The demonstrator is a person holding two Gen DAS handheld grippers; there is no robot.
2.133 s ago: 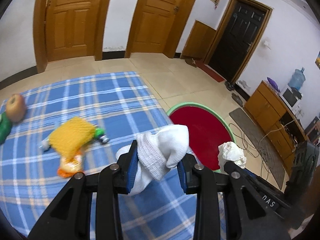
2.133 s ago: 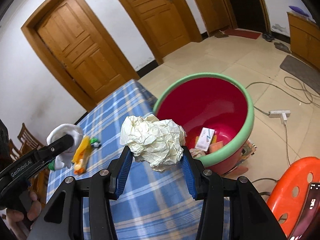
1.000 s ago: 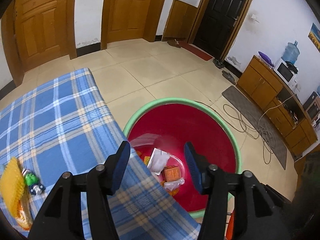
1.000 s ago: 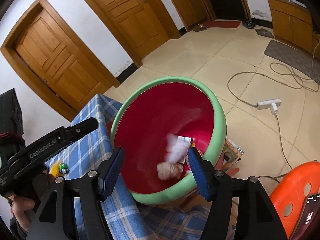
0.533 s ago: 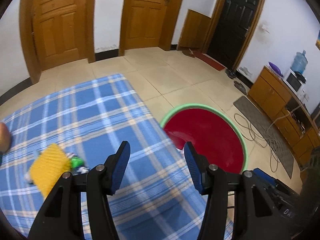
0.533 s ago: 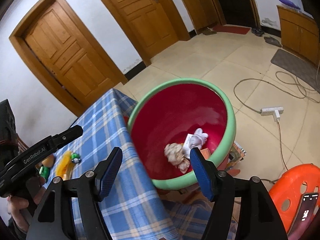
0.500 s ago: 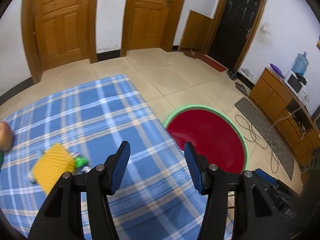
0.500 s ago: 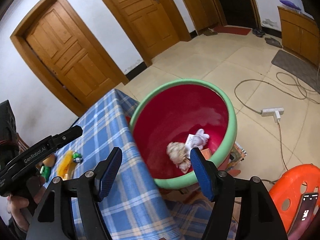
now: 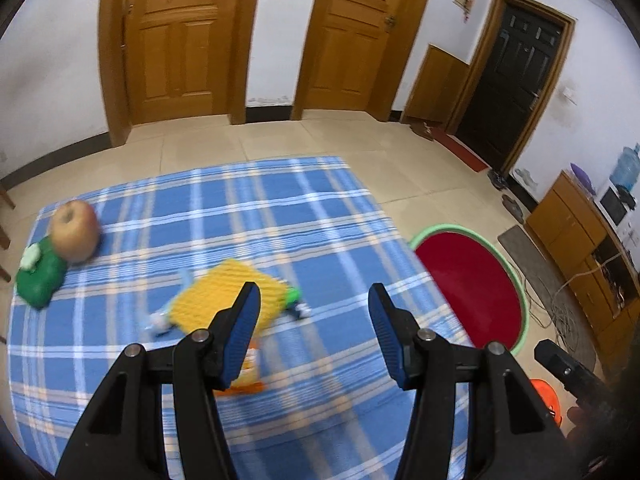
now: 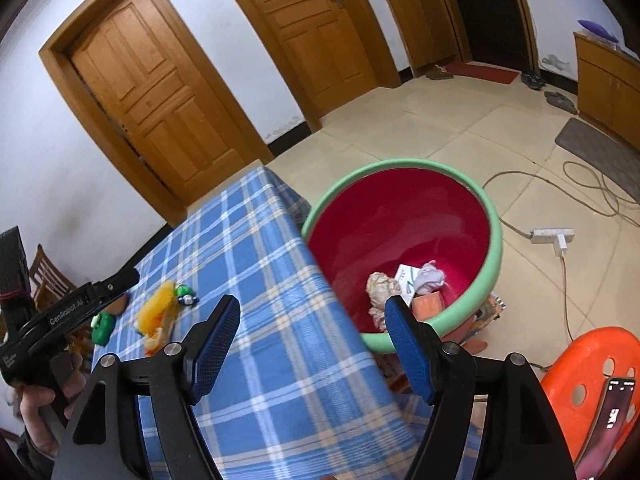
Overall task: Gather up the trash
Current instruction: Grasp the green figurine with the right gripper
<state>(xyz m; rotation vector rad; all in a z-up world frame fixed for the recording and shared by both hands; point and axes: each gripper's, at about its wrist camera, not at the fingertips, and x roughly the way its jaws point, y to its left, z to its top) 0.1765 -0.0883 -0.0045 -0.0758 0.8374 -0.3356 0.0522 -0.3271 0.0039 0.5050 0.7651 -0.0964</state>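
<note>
Lying beyond left tongs (image 9: 314,310), yellow wrapper (image 9: 224,300)

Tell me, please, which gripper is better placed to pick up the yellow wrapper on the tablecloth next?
Left. The left gripper hangs open just above the yellow wrapper, while the right gripper, jaws opening and empty, points nearer the red bin.

The right gripper (image 10: 310,338) is hanging above the edge of the table (image 10: 256,248), which is wearing a blue plaid cloth; its jaws are opening with nothing between them. Just beside the table, a red tub (image 10: 460,200) with a green rim is sitting on the floor, holding a crumpled paper ball (image 10: 382,286), a white sock (image 10: 429,278) and a small box. The left gripper (image 10: 132,276) is reaching in from the left, near a yellow package (image 10: 158,306) lying on the cloth.
</note>
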